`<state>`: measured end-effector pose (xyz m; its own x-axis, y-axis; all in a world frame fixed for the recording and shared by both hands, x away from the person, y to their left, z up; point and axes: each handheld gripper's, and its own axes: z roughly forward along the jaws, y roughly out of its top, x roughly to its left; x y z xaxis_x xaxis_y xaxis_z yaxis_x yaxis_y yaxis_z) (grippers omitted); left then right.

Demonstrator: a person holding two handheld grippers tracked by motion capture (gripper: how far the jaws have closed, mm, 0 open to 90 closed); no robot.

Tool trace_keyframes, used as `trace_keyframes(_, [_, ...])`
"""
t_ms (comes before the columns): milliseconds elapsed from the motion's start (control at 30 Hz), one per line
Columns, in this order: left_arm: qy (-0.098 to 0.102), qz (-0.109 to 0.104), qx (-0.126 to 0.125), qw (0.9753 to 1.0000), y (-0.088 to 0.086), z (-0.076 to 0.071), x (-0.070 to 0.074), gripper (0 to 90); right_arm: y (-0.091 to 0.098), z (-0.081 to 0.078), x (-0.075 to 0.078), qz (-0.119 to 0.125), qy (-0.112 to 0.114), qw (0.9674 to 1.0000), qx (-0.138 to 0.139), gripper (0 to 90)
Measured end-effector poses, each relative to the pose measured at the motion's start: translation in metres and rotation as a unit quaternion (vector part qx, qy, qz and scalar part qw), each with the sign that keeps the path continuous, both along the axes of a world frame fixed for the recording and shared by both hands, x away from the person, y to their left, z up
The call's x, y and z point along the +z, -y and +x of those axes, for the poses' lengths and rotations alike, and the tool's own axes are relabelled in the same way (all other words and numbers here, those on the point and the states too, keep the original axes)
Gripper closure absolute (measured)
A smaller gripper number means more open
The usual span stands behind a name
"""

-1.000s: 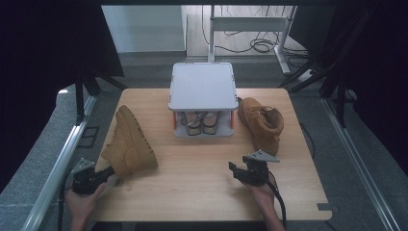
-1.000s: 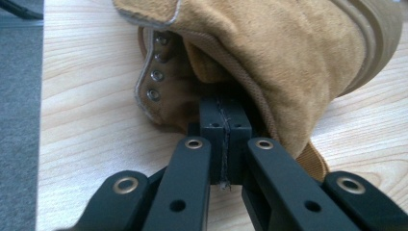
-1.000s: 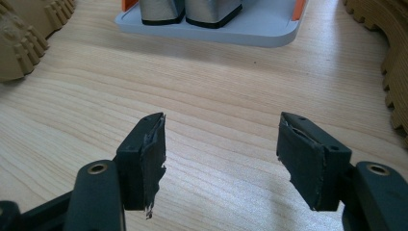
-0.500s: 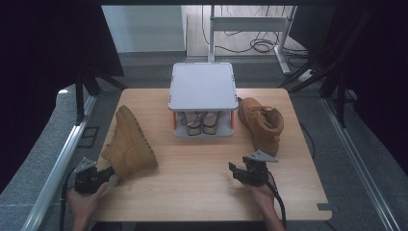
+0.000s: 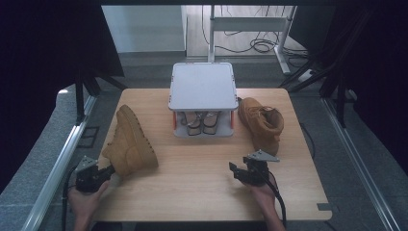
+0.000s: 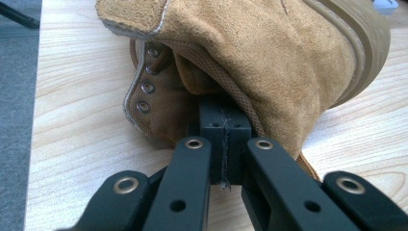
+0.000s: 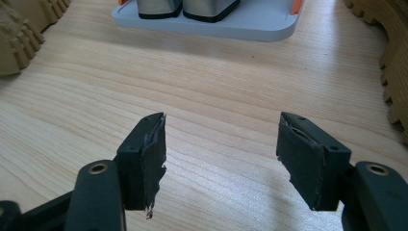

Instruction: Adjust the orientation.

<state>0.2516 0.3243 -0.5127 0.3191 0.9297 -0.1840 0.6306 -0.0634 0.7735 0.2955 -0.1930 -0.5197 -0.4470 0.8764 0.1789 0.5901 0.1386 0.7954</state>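
My left hand-held gripper (image 5: 103, 174) is pinching the collar edge of the tan suede ankle boot (image 5: 130, 142), which lies on its side just ahead of it on the pale wooden surface (image 5: 202, 178). My right hand-held gripper (image 7: 221, 159) is spread and empty. Farther ahead stands the grey two-tier shoe rack (image 5: 203, 86). I judge that the thin pinch may slip when lifting, since the boot's weight hangs forward.

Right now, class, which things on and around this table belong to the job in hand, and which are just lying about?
In the job:
- left gripper, shut on the collar of the tan suede boot on the left
- tan suede boot on the right
- grey two-tier shoe rack
- right gripper, open over bare wood

Lying about:
- black cables on the floor
- white desk frame
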Motion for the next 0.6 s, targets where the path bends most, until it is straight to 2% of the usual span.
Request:
trace_keyframes(233, [0.005,0.002,-0.005,1.0000,0.005,0.002,0.006,90.0,0.002,0.000,0.001,0.004,-0.003,1.0000,0.000,35.0])
trace_keyframes(600, [0.021,0.007,-0.020,0.9996,0.017,0.012,0.024,90.0,0.004,0.000,0.001,0.003,-0.003,1.0000,-0.001,34.9])
